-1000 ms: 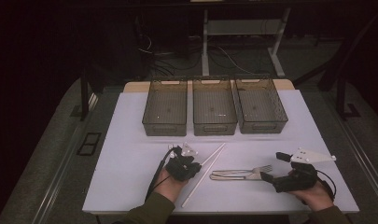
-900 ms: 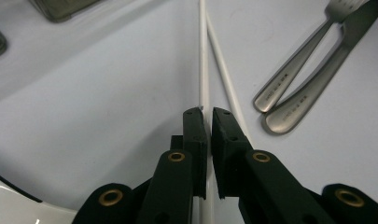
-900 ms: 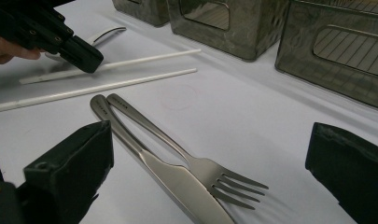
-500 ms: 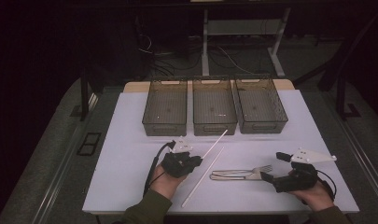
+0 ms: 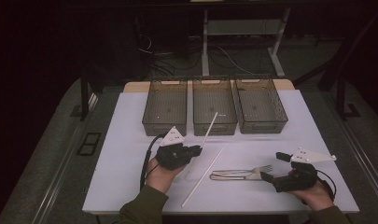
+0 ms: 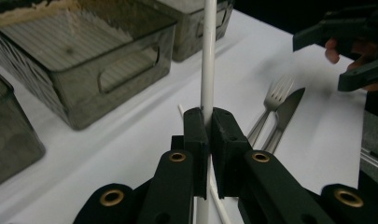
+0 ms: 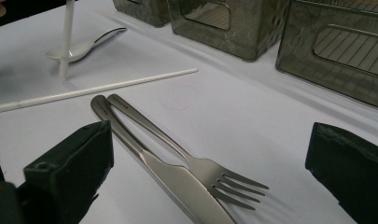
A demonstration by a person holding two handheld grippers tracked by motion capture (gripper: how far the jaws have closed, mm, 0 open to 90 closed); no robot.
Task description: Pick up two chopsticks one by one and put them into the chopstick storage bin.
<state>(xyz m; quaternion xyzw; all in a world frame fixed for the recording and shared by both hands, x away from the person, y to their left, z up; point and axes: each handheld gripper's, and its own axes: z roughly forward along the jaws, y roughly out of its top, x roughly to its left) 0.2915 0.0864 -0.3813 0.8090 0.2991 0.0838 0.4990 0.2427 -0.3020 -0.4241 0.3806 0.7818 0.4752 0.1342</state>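
Left claw (image 5: 196,150) clenched on one white stick (image 5: 210,125); since a second ago we have lifted it off the surface (image 5: 126,140), tip pointing to 1 o'clock toward the middle bin (image 5: 214,122). Likely a drop there next. Second stick (image 5: 203,177) lies at 5 o'clock. Right claw (image 5: 274,167) released, beside fork (image 5: 252,170).

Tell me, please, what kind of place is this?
Probably a lab or recording workspace: a white table with three identical bins, cutlery laid out for sorting, and cables on the dark floor behind.
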